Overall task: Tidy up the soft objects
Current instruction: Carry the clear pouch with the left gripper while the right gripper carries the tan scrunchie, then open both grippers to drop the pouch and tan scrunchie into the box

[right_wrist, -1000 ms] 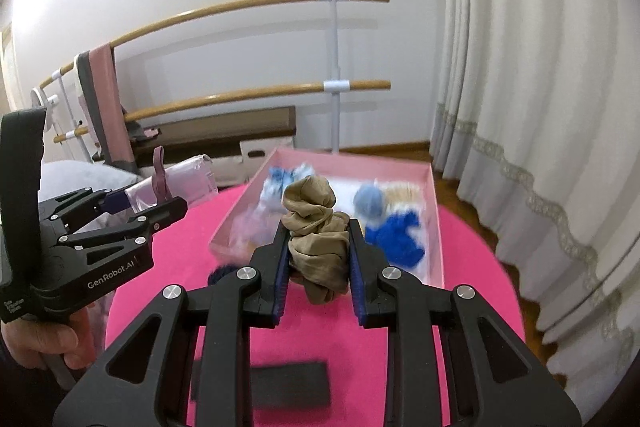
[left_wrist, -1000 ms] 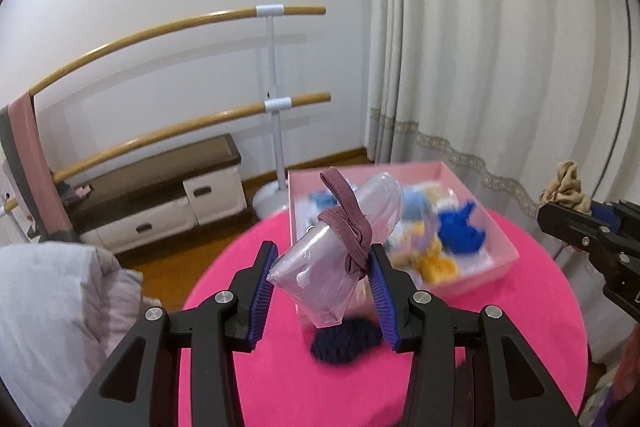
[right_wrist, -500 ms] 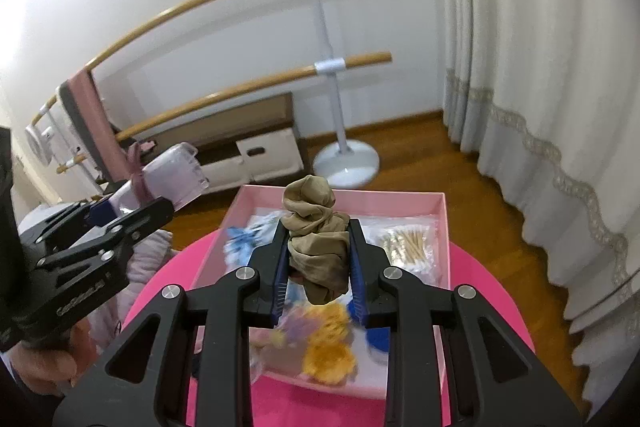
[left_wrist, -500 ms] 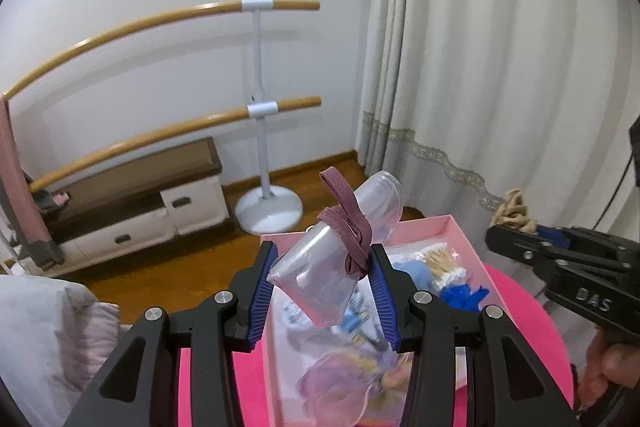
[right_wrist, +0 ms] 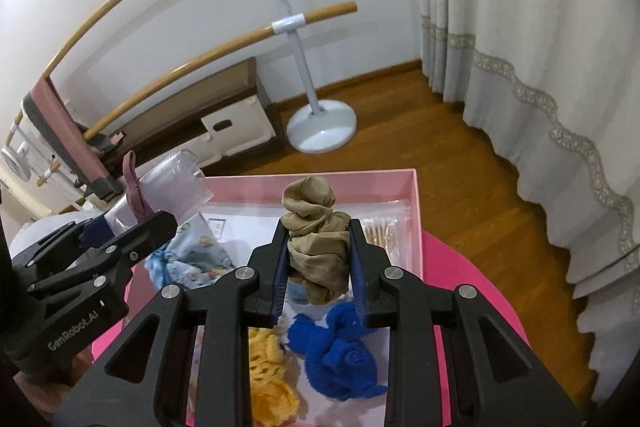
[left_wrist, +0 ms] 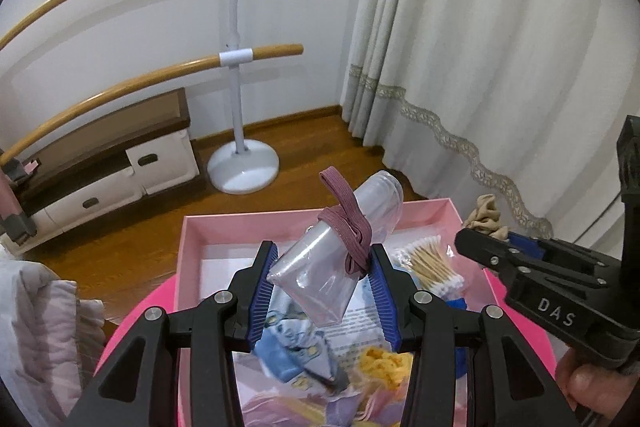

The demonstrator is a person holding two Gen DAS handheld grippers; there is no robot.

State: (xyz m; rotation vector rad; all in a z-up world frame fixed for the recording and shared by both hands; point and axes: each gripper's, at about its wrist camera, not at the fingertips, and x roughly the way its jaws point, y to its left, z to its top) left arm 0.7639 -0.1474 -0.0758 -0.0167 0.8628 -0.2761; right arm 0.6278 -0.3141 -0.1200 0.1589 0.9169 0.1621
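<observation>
Below, pink table [right_wrist: 472,279]; left tongs [left_wrist: 322,277] pinch plastic roll [left_wrist: 320,275], right tongs [right_wrist: 318,259] stocking [right_wrist: 318,247].

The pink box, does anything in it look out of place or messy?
Mostly soft items lie loose in the pink box: a blue cloth, a yellow one, a printed blue fabric. The odd one out is a bag of cotton swabs, which isn't soft. Nothing looks spilled or damaged.

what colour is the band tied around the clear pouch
Dusty mauve band, clearest in the left wrist view.

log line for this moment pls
left tool: shut on clear pouch | right tool: shut on tan stocking | both over pink box
</observation>
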